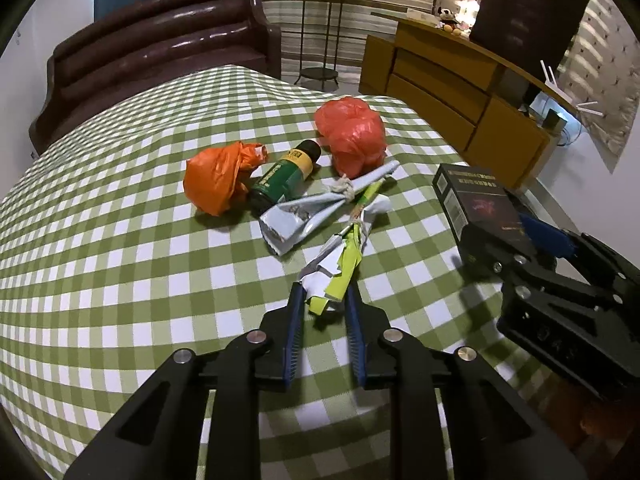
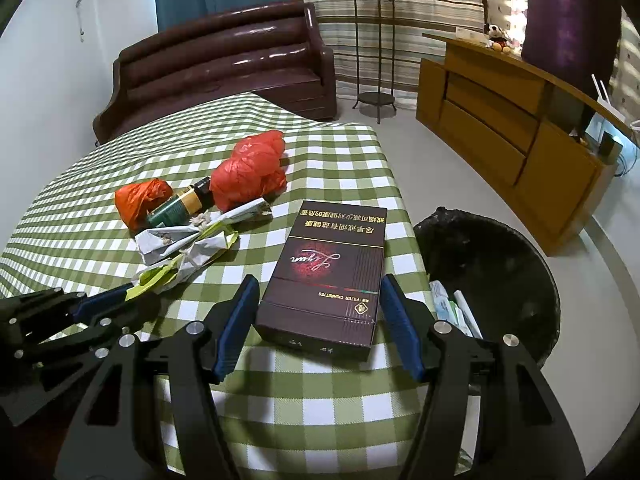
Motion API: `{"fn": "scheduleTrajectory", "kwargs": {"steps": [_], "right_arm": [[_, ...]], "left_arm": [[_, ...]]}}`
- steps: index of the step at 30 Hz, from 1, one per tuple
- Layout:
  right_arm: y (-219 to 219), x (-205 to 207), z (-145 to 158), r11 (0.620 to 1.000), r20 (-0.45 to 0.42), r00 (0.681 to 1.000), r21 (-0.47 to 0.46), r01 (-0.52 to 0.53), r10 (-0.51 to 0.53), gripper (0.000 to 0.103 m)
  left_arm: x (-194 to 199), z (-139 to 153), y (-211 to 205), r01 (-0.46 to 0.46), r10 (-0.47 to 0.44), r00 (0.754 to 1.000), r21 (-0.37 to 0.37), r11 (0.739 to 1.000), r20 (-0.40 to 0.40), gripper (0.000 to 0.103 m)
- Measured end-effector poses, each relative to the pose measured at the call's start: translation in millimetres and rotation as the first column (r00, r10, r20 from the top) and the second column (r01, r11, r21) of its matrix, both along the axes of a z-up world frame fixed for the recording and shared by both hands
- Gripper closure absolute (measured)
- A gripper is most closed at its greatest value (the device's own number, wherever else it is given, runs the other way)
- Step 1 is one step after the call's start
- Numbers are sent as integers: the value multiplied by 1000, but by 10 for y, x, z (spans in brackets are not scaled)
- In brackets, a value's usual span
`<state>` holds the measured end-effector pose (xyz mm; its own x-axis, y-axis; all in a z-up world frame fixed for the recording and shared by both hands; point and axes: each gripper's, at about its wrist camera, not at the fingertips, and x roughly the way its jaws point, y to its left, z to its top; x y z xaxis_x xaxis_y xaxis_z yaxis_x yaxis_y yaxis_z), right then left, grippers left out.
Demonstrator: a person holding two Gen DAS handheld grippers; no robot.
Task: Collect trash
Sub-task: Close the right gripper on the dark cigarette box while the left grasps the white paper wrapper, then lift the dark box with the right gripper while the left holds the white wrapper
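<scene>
On the green-checked tablecloth [image 1: 120, 280] lies a twist of yellow-green and white paper [image 1: 344, 248] tied with cord. My left gripper [image 1: 324, 296] is shut on its near end, blue pads against both sides. The dark cigarette carton [image 2: 332, 256] sits between the fingers of my right gripper [image 2: 319, 280], which is shut on its near end at the table's right edge. In the left wrist view the carton [image 1: 480, 200] shows at the right, near end raised. Farther back lie a grey paper bundle [image 1: 304, 216], a green bottle [image 1: 284, 176], an orange bag [image 1: 216, 180] and a red bag [image 1: 352, 136].
A black-lined bin [image 2: 500, 248] with some trash inside stands on the floor right of the table. A brown sofa [image 2: 224, 64] is behind the table, a wooden cabinet [image 2: 520, 148] along the right wall, and a metal plant stand [image 2: 374, 52] between them.
</scene>
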<state>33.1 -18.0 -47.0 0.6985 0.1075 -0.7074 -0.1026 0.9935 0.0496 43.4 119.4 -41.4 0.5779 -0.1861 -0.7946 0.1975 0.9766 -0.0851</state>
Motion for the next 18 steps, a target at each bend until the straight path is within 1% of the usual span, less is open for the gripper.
{"fn": "scheduleTrajectory", "kwargs": {"steps": [1,2,3,5,11,12,13,14,18], "right_arm": [[-10,-6,-1,1000,1,1000,2,0,0,42],[-13,-9,-2,1000,1,1000,1,1,-1,42],[-23,-14,-5,1000,1,1000,2,2,-2,42],[-43,-23,-11,1000,1,1000,3,3,-3,42],[-68,-31,-20,1000,-4,1000,5,5,-5,42],[-69,-32,-21,1000,-5,1000,5,5,-5,42],[-67,-26,-15,1000,-5,1000,5,4,-4,42],[-65,-26,-16,1000,-5,1000,5,3,-3,42],[-62,-30,-17,1000,-3,1000,-1,1,-1,42]], "left_arm": [[21,5,-9,-4,4,1000,1,1000,4,70],[41,11,-18,-12,12,1000,1,1000,11,63],[61,19,-28,-17,17,1000,1,1000,18,59],[105,26,-52,-17,17,1000,7,1000,23,58],[220,-2,-135,8,-9,1000,23,1000,13,58],[220,-4,-147,13,-13,1000,26,1000,14,63],[222,-6,-166,18,-19,1000,35,999,16,64],[220,-4,-181,23,-24,1000,42,999,18,69],[199,0,-213,31,-33,999,58,998,30,71]]}}
